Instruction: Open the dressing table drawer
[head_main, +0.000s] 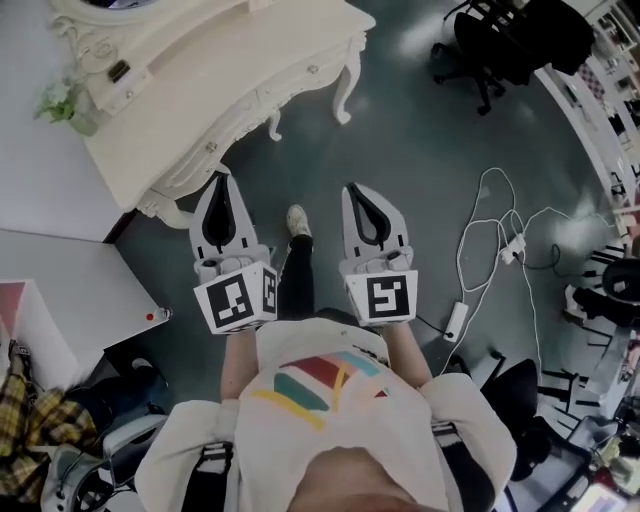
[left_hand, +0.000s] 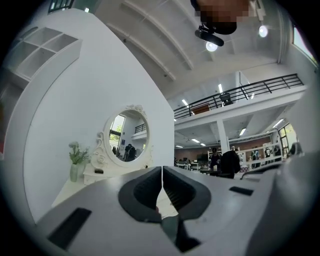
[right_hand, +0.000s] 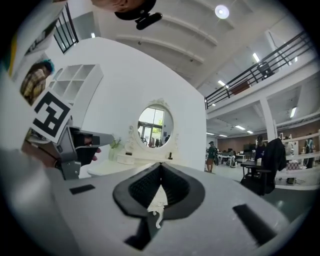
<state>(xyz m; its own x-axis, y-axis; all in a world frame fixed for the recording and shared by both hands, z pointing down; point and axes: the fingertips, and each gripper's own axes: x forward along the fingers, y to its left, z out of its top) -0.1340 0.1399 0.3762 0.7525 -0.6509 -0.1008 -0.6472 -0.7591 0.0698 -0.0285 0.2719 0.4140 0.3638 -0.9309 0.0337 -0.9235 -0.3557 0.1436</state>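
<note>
While both claws are held level in front of the person's chest, neither carries anything. The left claw (head_main: 222, 180) is clenched: in the left gripper view its dark pads meet along one thin seam, with nothing between them. The right claw (head_main: 356, 190) is likewise clenched and empty, with only a sliver of a pale carved shape showing through the gap behind its pads, too small to identify. The cream dressing desk (head_main: 200, 80) stands ahead and to the left, against a white wall. Its drawer (head_main: 300, 78) sits flush in the scalloped front, shut, with its small knob facing the floor side. In the head view the left claw tip lies just beside the desk's near corner and apart from it; the height relation cannot be told. The right claw is over bare floor, well apart from the desk. The oval mirror (left_hand: 127, 137) is cut off at the top edge of the head view. A vase of flowers (head_main: 65, 105) stands at the desk's far left. A small dark object (head_main: 118, 70) lies near the mirror base, unidentifiable. White cables (head_main: 500, 240) trail on the floor at right. One shoe (head_main: 298, 220) shows between the claws.
</note>
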